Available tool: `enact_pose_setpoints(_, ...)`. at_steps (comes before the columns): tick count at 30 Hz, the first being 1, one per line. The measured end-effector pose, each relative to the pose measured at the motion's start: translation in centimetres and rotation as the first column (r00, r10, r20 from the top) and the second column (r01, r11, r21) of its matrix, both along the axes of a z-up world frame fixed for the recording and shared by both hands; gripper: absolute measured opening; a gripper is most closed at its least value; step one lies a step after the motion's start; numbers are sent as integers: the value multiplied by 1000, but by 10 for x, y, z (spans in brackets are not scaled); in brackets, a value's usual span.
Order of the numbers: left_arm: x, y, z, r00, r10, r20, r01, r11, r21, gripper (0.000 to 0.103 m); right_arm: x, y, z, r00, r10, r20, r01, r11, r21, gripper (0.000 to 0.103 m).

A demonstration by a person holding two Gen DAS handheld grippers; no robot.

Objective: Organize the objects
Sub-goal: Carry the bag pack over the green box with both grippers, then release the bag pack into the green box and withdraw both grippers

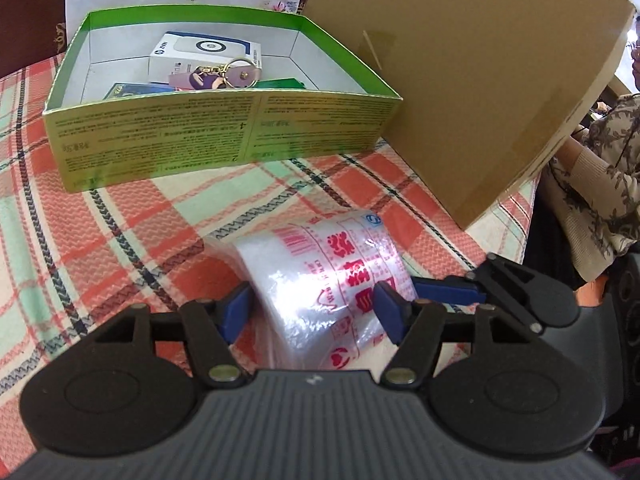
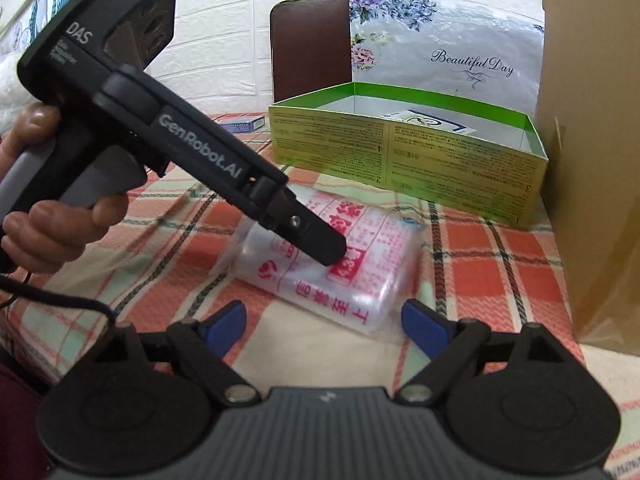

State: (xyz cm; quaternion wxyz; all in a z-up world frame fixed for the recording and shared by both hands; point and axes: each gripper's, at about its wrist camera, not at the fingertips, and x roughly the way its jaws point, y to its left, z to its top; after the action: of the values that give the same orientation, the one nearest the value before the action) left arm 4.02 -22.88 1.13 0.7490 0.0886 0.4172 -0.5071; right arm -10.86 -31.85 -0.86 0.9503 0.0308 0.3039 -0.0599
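A clear plastic pack with red print (image 1: pixel 328 280) lies on the plaid tablecloth, also in the right wrist view (image 2: pixel 340 272). My left gripper (image 1: pixel 314 312) has its blue pads on both sides of the pack, closed against it. In the right wrist view the left gripper's black finger (image 2: pixel 316 240) rests over the pack. My right gripper (image 2: pixel 324 320) is open and empty, just in front of the pack's near end. An open green box (image 1: pixel 224 132) stands behind, holding a white carton (image 1: pixel 204 54), a keyring (image 1: pixel 236 74) and other small items.
A large brown cardboard box (image 1: pixel 472 80) stands right of the green box, also seen at the right edge (image 2: pixel 596 160). A small blue box (image 2: pixel 242 124) lies far left of the green box. A person in patterned clothes (image 1: pixel 600 184) sits at the right.
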Motion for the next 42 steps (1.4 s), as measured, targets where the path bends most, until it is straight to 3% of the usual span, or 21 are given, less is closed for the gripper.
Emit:
enact_pose_setpoints(2, -1, 0, 2, 1000, -1, 15, 1, 1000, 9, 67, 8, 0, -3, 1000, 0, 17, 0, 1000, -7, 89)
enact_pose_setpoints(4, -2, 2, 9, 998, 12, 55, -13, 1000, 20, 65, 15, -4, 0, 999, -31, 34, 31, 1000, -5, 73)
enact_pose_setpoints(6, 1, 8, 26, 996, 17, 89, -17, 1000, -7, 63, 16, -10, 10, 997, -35, 73, 33, 999, 21, 67)
enact_pose_setpoints(11, 20, 7, 72, 984, 32, 175, -16, 996, -92, 64, 23, -11, 45, 977, -22, 213, 42, 995, -89, 66)
enact_pose_setpoints(16, 52, -7, 90, 970, 88, 226, -63, 991, -115, 65, 67, -38, 68, 963, -40, 268, 68, 993, -96, 66)
enact_pose_setpoints(20, 79, -25, 88, 961, 111, 253, -91, 992, -89, 64, 105, -52, 70, 962, -47, 268, 80, 990, -114, 66)
enact_pose_setpoints(26, 120, -40, 76, 952, 152, 266, -143, 988, -51, 65, 157, -82, 62, 976, -78, 205, 90, 995, -46, 67)
enact_pose_setpoints(28, 132, -45, 69, 930, 198, 310, -200, 979, -25, 68, 177, -87, 56, 982, -68, 176, 76, 996, -44, 79)
enact_pose_setpoints(30, 143, -47, 65, 918, 235, 320, -246, 969, -4, 68, 192, -88, 50, 982, -76, 171, 88, 994, -64, 81)
enact_pose_setpoints(33, 143, -38, 64, 924, 251, 288, -253, 967, -29, 67, 189, -83, 49, 979, -73, 191, 84, 995, -51, 84)
enact_pose_setpoints(38, 124, -31, 63, 915, 246, 320, -248, 968, -35, 67, 161, -70, 53, 967, -84, 241, 101, 993, -57, 85)
enact_pose_setpoints(42, 103, -18, 68, 912, 251, 324, -243, 968, -66, 68, 134, -62, 61, 950, -125, 286, 134, 991, -11, 86)
